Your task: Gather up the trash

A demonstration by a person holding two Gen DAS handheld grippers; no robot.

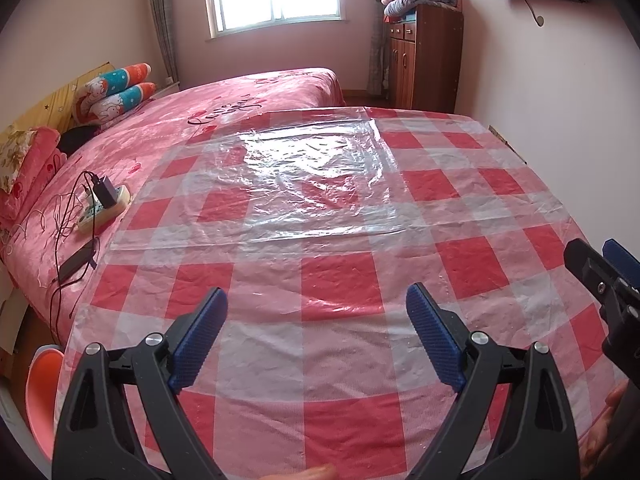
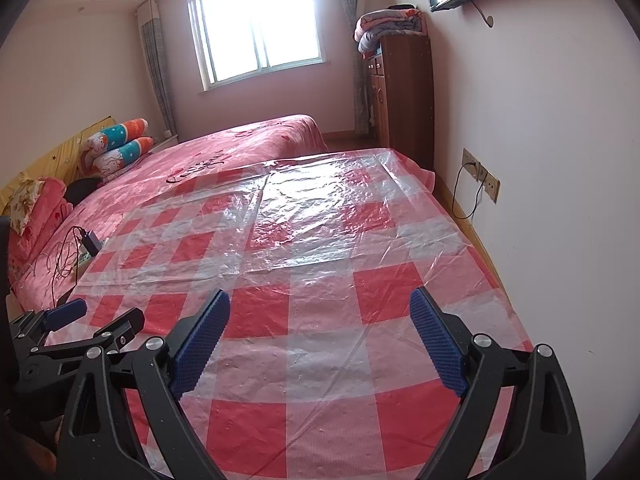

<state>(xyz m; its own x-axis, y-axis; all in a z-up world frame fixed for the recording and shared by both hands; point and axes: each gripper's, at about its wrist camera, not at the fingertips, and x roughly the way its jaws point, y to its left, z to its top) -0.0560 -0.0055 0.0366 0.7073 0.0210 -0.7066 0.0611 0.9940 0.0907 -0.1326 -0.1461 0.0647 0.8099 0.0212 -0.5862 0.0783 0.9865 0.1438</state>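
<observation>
Both the left gripper (image 1: 316, 312) and the right gripper (image 2: 320, 316) hang wide open and empty over a crinkled, glossy red-and-white checked plastic sheet (image 1: 340, 272). No trash shows anywhere on it. A white power strip (image 1: 105, 208) with black cables lies at ten o'clock on the pink bedspread (image 1: 160, 132).

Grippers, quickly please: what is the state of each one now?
Left gripper: open, holding nothing, above the red-and-white checked plastic sheet.
Right gripper: open, holding nothing.
</observation>
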